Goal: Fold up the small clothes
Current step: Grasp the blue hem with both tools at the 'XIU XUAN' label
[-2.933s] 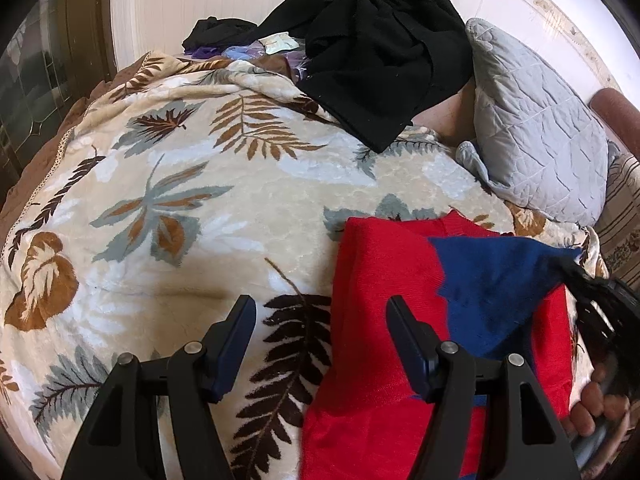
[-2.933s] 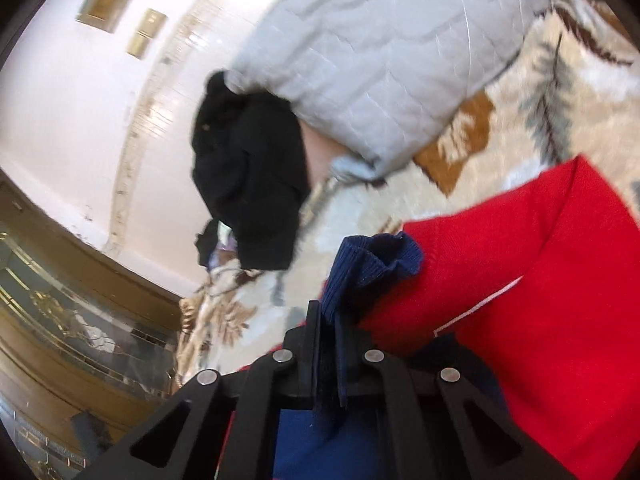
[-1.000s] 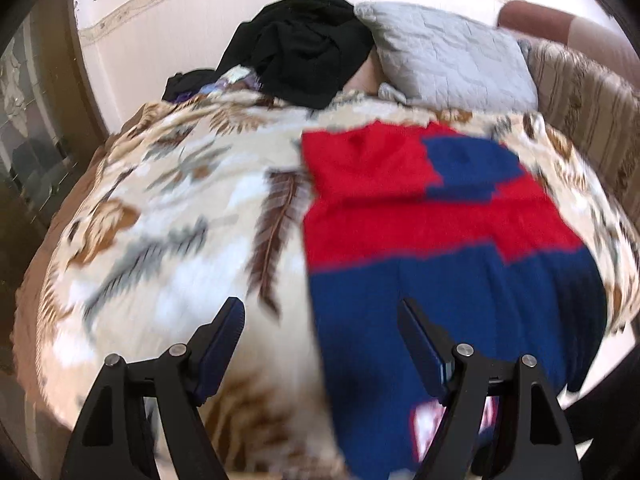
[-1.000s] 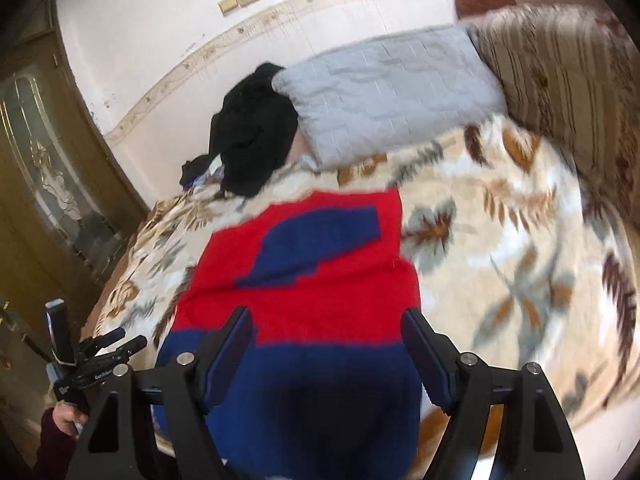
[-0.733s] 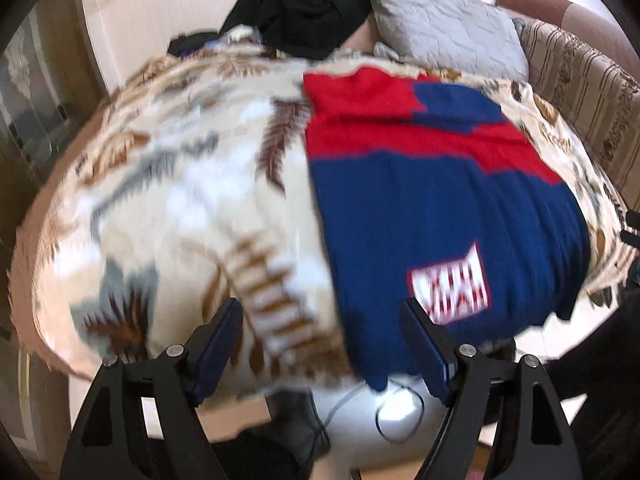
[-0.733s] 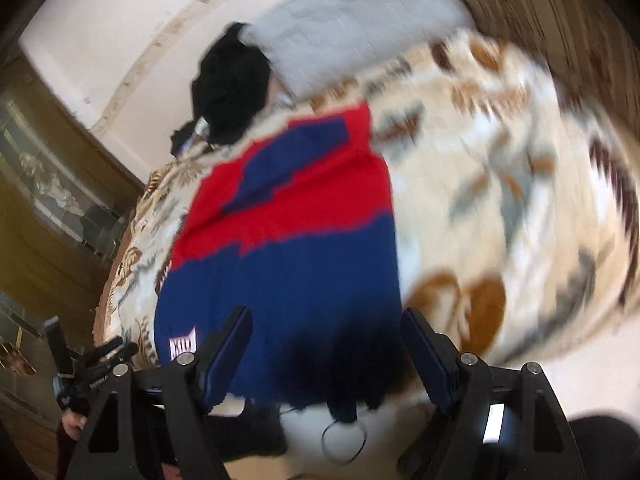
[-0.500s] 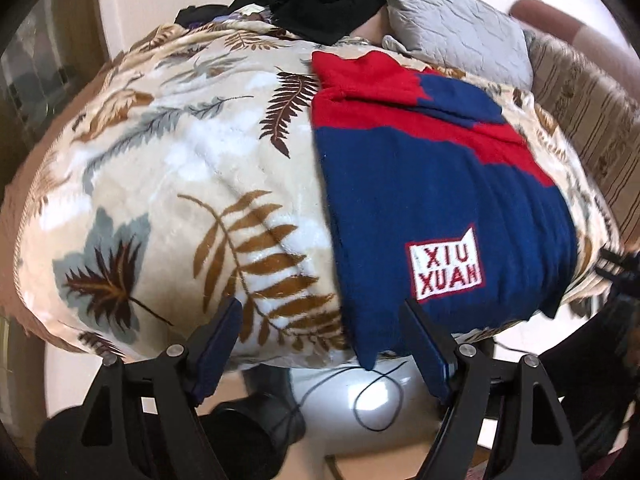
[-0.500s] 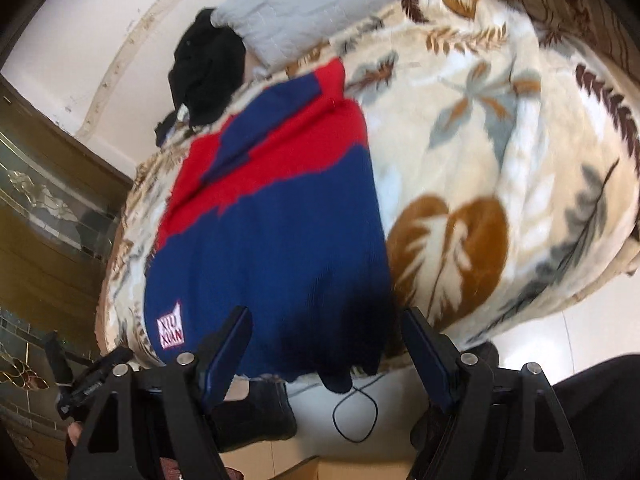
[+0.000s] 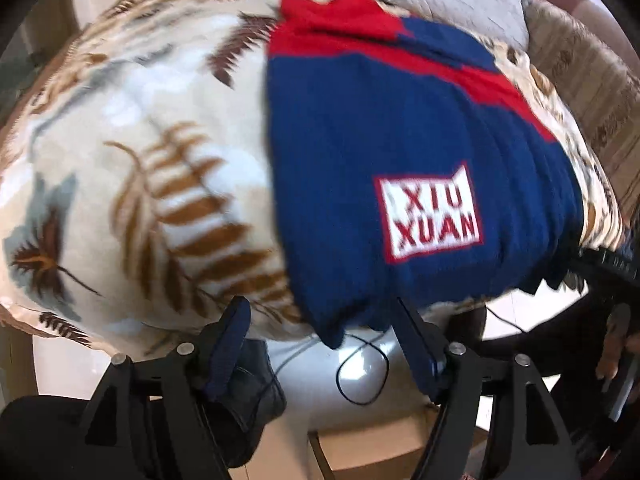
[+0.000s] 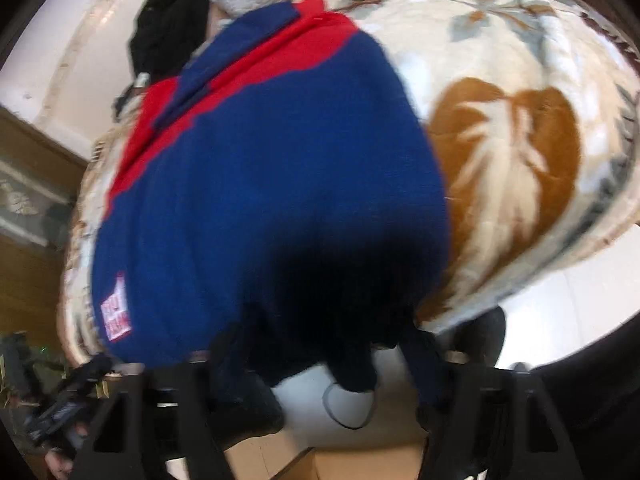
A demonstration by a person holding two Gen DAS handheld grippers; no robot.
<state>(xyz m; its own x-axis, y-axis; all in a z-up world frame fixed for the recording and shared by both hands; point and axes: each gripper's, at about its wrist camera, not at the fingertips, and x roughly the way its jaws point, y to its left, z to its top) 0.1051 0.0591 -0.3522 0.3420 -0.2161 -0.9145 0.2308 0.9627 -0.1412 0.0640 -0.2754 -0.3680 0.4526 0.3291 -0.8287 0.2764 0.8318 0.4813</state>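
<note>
Both grippers wide apart, empty, below sweater

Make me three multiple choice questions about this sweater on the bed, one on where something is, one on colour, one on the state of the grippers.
1. Where does the sweater's hem lie?
A. at the pillow
B. over the bed's near edge
C. on the floor

2. What colours frame the XIU XUAN patch?
A. red on white
B. green on yellow
C. black on grey

3. How are the left gripper and right gripper?
A. both shut on cloth
B. one shut
C. both open, empty

Answers: 1 B, the navy hem hangs past the leaf-print blanket; 2 A, red letters and border on white; 3 C, fingers spread with nothing between them.
</note>
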